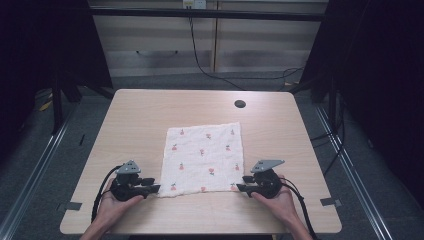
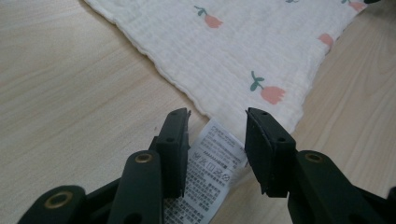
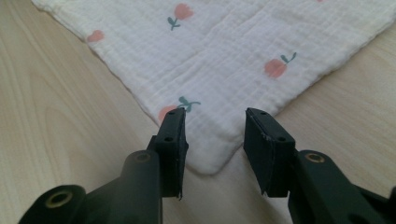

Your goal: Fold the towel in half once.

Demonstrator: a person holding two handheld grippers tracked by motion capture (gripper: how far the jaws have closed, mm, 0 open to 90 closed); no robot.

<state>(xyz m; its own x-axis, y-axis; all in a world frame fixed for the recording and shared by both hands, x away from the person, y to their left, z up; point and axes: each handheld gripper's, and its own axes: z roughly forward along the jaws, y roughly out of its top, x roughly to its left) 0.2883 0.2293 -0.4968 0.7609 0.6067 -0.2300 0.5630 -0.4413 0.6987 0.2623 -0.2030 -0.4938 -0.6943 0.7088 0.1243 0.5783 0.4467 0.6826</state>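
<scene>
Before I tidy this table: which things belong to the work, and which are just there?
In the work:
- cloth
- its care label
- left hand-held gripper
- right hand-held gripper

Just there:
- table
- round hole in the table
- cables on the floor

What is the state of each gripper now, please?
Left gripper: open, jaws astride the care label at the cloth corner, holding nothing.
Right gripper: open, jaws astride the other near corner, holding nothing.
</scene>
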